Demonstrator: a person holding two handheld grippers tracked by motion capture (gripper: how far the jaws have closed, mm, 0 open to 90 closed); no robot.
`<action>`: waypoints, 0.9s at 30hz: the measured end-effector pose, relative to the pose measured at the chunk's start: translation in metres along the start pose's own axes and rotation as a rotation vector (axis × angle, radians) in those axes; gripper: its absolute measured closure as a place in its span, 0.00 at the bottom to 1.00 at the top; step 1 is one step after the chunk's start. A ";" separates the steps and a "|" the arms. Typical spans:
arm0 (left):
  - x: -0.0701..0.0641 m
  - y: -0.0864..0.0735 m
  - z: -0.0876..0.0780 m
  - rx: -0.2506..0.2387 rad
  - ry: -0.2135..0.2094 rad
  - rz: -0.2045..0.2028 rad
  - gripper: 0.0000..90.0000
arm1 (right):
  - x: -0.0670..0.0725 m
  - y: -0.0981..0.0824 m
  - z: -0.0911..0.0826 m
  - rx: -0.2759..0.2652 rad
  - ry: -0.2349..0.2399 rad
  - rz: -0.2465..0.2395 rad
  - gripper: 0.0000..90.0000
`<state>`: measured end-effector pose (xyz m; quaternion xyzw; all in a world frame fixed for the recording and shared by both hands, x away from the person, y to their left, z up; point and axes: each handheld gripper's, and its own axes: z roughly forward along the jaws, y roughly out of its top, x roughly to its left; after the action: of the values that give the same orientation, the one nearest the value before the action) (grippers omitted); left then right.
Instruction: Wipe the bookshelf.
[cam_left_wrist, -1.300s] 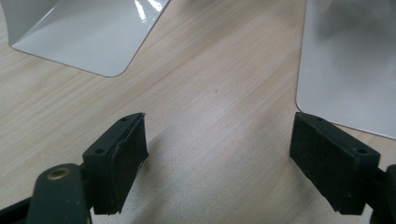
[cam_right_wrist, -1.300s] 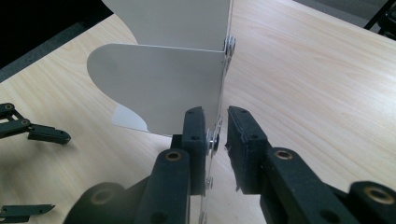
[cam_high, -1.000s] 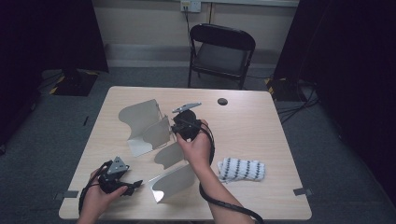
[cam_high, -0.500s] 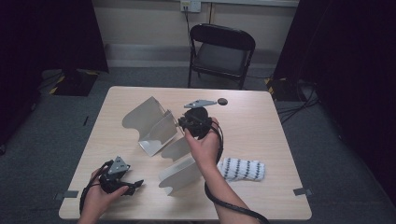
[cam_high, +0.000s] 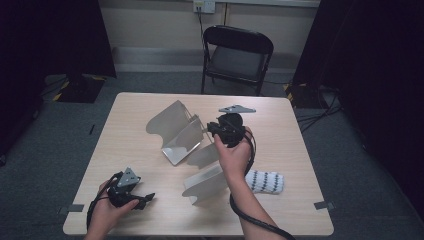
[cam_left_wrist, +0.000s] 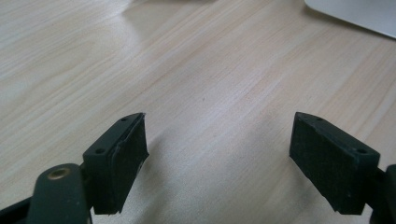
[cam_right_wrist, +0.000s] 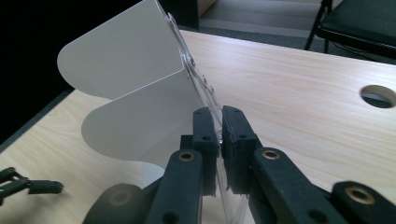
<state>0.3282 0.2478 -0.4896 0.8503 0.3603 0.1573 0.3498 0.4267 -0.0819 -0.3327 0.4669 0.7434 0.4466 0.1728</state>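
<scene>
The right gripper (cam_high: 212, 131) is clamped on a set of pale grey curved panels (cam_high: 175, 131) joined by a clear hinged strip, and it holds them lifted over the middle of the wooden table (cam_high: 300, 150). In the right gripper view the two black jaws stand pressed almost together, with the thin clear edge of the panels (cam_right_wrist: 140, 93) pinched between the pads (cam_right_wrist: 205, 135); two rounded panels fan out to the left of the grip, one above the other, and the clear strip with its small rivets runs up from the jaws along the panels' inner edge. From the high view the right hand (cam_high: 234, 156) reaches forward from the bottom of the frame, cable looped round the wrist, and the grey three-cornered plate sits on top of the gripper. More of the panels hang and spread below and toward the person, the lowest one (cam_high: 206, 184) close to the table just left of the right forearm. A white cloth with dark stripes (cam_high: 265, 181) lies on the table just right of that forearm. The left gripper (cam_high: 142, 199) rests low near the table's near left corner, well apart from the panels. In the left gripper view (cam_left_wrist: 217, 154) its jaws stand spread wide with only bare wood grain between them, holding and touching nothing.
</scene>
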 end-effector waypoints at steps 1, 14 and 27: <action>0.000 0.000 0.000 -0.002 -0.002 -0.005 0.21 | -0.003 -0.001 -0.002 -0.001 -0.008 0.006 0.94; -0.007 0.004 0.005 0.007 -0.012 0.016 0.21 | -0.034 -0.023 -0.010 0.032 -0.074 0.076 0.94; -0.011 0.004 0.009 0.013 -0.021 0.015 0.21 | -0.039 -0.039 -0.009 0.051 -0.075 0.074 0.92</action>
<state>0.3278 0.2338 -0.4936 0.8569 0.3514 0.1488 0.3467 0.4193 -0.1262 -0.3668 0.5145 0.7300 0.4158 0.1719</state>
